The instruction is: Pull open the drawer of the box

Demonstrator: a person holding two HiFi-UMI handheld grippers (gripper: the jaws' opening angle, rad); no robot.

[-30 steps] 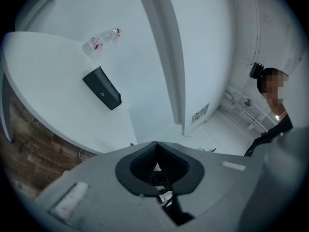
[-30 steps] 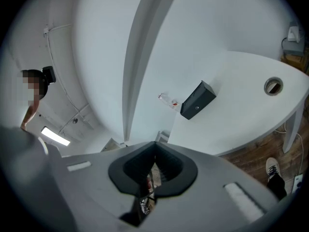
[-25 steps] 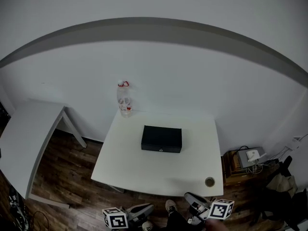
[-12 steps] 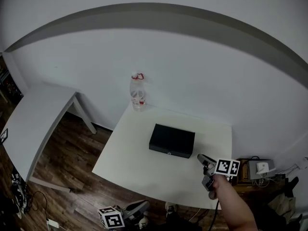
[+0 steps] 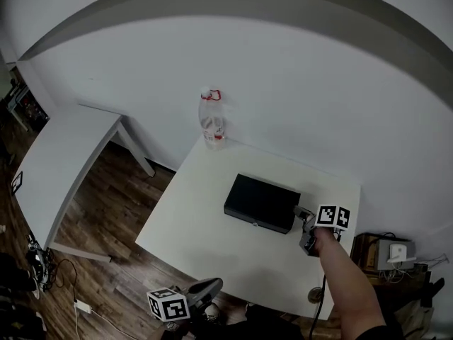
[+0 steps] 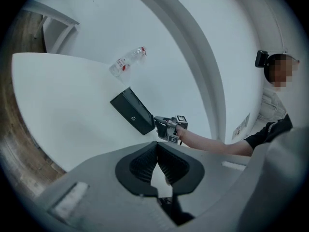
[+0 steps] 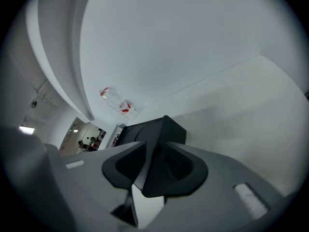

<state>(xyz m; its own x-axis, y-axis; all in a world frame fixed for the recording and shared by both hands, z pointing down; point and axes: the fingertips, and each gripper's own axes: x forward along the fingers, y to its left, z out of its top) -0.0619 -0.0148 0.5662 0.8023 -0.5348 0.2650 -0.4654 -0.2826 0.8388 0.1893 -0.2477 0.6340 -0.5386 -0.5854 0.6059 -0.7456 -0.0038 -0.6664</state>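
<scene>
A flat black box (image 5: 262, 202) lies in the middle of the white table (image 5: 212, 250). Its front face carries a small round knob (image 6: 133, 119). At the box's right end sits my right gripper (image 5: 304, 220). Its jaws have just been opening and now stand wide. In the right gripper view a corner of the box (image 7: 152, 129) shows in the gap of the right gripper (image 7: 153, 154), and the fingers (image 7: 182, 164) do not press on it. My left gripper (image 5: 214, 286) hangs low before the table's front edge, shut and empty, with its fingers (image 6: 145, 162) meeting.
A clear plastic bottle (image 5: 211, 122) with a red label stands at the table's far edge by the wall. A small round object (image 5: 313, 296) sits near the front right corner. A second white table (image 5: 56, 168) stands at the left. A low stand with a device (image 5: 393, 252) is at the right.
My right gripper has come up from below the table's front edge and across the table to the box's right end. The left gripper stays low. The view has shifted closer.
</scene>
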